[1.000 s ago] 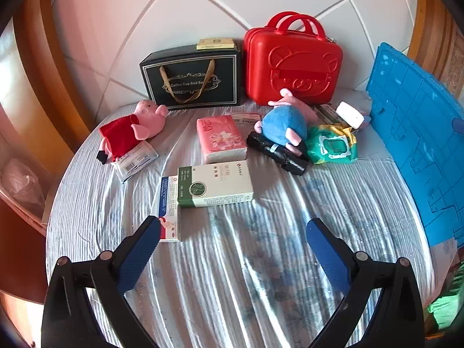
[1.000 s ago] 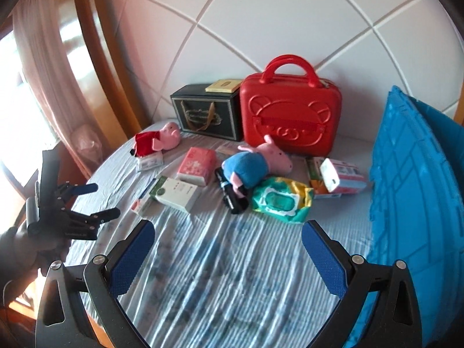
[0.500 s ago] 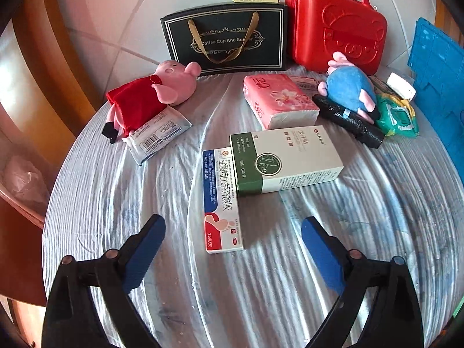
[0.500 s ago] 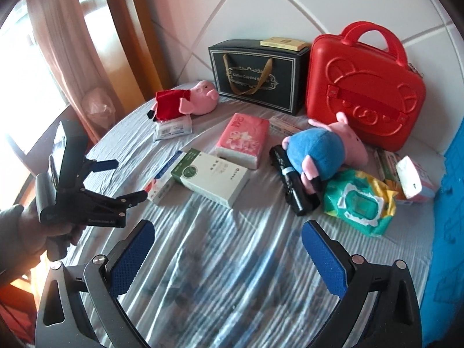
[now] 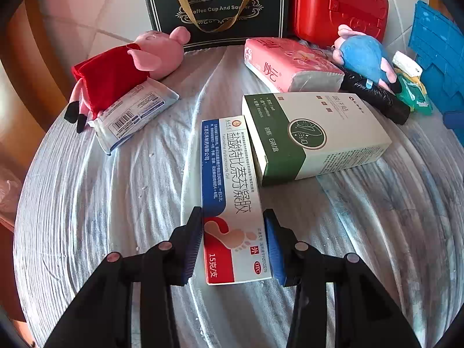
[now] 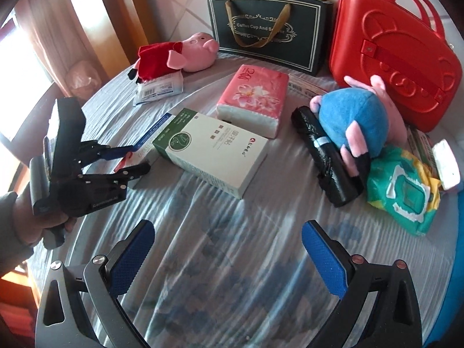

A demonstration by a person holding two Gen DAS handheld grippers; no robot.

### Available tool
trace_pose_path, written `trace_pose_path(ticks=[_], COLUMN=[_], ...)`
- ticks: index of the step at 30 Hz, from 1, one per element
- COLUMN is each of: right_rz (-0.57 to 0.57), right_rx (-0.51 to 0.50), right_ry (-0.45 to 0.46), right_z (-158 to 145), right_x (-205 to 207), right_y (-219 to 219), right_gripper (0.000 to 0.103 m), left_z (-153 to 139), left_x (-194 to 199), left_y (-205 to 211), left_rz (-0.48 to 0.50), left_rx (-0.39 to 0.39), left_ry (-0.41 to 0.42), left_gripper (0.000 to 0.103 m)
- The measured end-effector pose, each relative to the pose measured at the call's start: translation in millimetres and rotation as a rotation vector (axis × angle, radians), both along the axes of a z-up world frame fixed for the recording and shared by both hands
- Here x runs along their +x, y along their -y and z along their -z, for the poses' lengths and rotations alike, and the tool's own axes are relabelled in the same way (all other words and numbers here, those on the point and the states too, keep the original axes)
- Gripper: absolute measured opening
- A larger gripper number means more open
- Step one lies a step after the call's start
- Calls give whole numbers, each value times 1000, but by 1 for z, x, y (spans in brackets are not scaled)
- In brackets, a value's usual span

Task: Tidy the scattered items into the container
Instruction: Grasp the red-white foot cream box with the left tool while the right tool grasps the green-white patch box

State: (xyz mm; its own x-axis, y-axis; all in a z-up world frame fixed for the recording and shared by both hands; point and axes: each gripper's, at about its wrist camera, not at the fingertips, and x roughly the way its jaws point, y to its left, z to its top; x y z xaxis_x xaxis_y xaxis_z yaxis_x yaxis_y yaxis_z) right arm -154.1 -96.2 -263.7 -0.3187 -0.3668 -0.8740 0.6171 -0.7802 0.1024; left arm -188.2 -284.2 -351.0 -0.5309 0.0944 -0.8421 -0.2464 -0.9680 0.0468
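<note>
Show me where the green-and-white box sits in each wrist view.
Left wrist: green-and-white box right of centre, beyond the left claw, beside the cream box that claw grips.
Right wrist: box left of centre, above the open right claw.
Shared landmark: pink tissue pack just behind it.

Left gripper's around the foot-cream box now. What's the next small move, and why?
Probably close the left gripper the last bit and lift straight up. Its blue pads flank the near end of the foot-cream box, which lies flat on the cloth, its far end right against the green-and-white box. The right gripper is open and empty, clear of both.
</note>
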Motion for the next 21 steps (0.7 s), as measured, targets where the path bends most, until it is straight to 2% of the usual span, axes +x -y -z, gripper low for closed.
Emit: trace_pose_path(ticks=[4, 9, 16, 19, 21], right_rz=[-66, -213, -441, -501, -506], right_rx=[36, 87, 194, 258, 255], right_ry=[-33, -89, -82, -66, -55], right_z=[16, 33, 63, 79, 82], right_x=[-19, -47, -69, -70, -72], right_y=[30, 72, 117, 124, 124], right_gripper=[103, 103, 103, 103, 103], left_z=[-8, -16, -19, -19, -20], left_x=[15, 34, 62, 69, 74], left_y=[15, 36, 52, 59, 64], left_rz=[-19, -52, -96, -113, -125], left_rx=[24, 45, 67, 72, 76], left_ry=[-33, -56, -62, -59, -60], left_gripper=[39, 39, 39, 39, 39])
